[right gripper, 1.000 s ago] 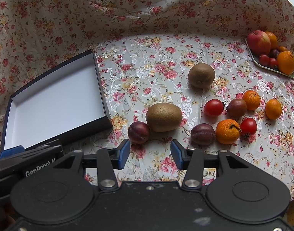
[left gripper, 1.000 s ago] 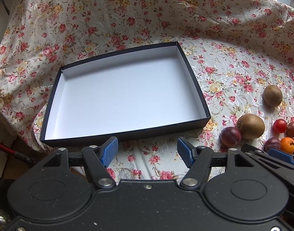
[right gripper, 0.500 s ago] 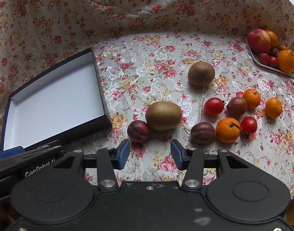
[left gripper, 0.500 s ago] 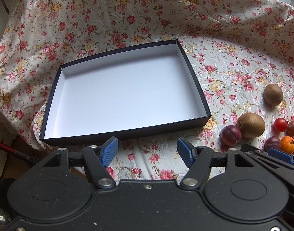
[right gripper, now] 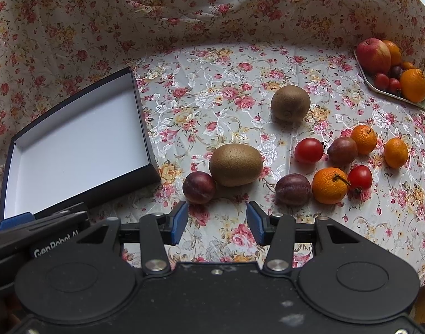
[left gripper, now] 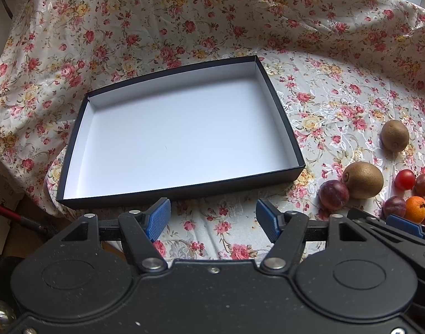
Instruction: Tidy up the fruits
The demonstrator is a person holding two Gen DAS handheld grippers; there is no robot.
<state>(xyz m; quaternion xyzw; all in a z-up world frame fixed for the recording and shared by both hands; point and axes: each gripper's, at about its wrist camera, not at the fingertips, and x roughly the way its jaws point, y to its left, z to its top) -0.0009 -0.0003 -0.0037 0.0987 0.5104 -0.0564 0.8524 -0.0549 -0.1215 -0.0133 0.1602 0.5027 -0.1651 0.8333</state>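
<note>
Both grippers spread, nothing held: left gripper (left gripper: 213,219) near the black box (left gripper: 284,117); right gripper (right gripper: 217,222) just short of plum (right gripper: 199,187) touching kiwi (right gripper: 236,164) on floral cloth (right gripper: 212,83).

box (right gripper: 81,144) left | 2 kiwis (right gripper: 236,164) centre | plate (right gripper: 379,89) far right

Both views are bright with daylight. In the left wrist view the light enters from the upper right corner, where a window area is burnt out to pure white. The white inside of the box (left gripper: 179,136) looks a little bluish and has no glare. In the right wrist view the fruits throw soft, short shadows toward the lower left on the floral cloth (right gripper: 212,83). Straight edges bend near the frame borders from the fisheye lens. The focus is sharp everywhere.
</note>
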